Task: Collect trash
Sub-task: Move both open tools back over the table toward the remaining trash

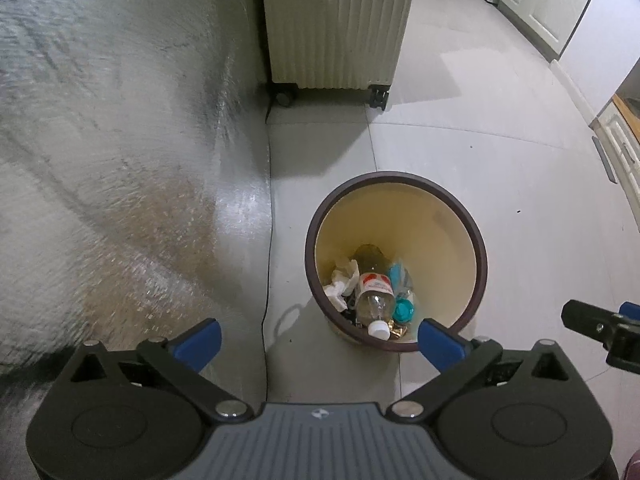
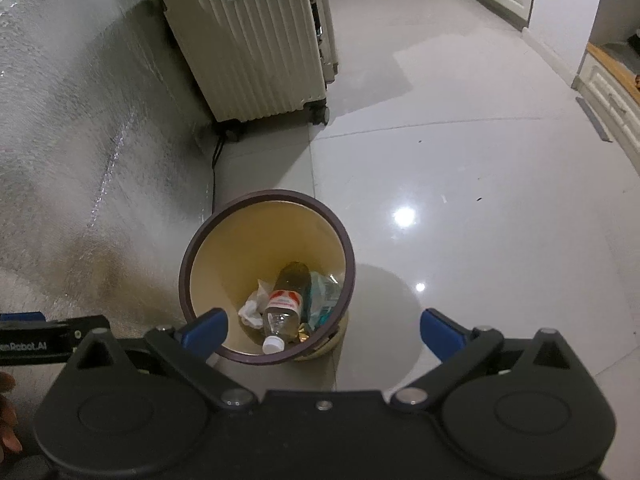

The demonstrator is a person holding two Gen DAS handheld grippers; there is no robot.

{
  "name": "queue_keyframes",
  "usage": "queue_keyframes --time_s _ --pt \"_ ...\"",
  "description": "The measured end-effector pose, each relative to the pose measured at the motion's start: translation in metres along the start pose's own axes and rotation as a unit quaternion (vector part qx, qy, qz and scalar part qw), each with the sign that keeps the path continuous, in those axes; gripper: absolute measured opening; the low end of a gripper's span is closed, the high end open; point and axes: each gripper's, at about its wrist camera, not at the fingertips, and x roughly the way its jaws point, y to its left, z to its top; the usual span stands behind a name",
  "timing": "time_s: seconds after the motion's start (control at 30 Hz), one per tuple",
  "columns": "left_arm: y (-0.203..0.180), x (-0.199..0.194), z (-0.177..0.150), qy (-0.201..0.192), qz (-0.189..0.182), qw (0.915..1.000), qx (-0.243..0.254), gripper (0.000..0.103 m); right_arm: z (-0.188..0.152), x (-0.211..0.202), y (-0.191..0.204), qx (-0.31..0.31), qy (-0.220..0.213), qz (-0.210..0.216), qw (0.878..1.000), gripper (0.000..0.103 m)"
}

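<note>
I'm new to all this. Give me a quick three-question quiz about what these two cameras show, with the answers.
1. True or false: the left hand-held gripper is holding a piece of trash.
2. Which lies in the waste bin? A) a plastic bottle B) a shoe C) a book
3. Fill in: behind the bin stands a cream ribbed ____ on wheels.

Key:
1. False. Both it and the right hand-held gripper are open and empty.
2. A, the plastic bottle, beside crumpled tissue.
3. Suitcase.
</note>
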Motion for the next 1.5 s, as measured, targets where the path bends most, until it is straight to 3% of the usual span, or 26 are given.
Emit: queue_keyframes --time_s 0.37,0.73,1.03,1.5 --pt "-0.014 -0.064 -0.013 -0.051 -0.011 0.9984 0.022 0.103 -0.011 -0.062 -0.004 -0.009 -0.03 -0.023 0.999 0.103" --pt "-0.025 -0.153 -0.018 -0.129 -0.03 0.9904 0.038 0.103 -0.01 -0.169 -0.004 -0.013 -0.112 -0.033 0.993 0.103" --pt "-0.026 -0.232 -0.025 -0.21 -0.051 0.9755 0.041 0.103 -0.006 -0.248 0.007 -0.026 -0.196 -0.038 0.979 0.103" --pt "-0.003 -0.341 -0.033 -0.32 -0.036 0.9453 0.051 0.103 0.0 -0.348 0.05 -0.052 -0.314 -0.017 0.948 0.103"
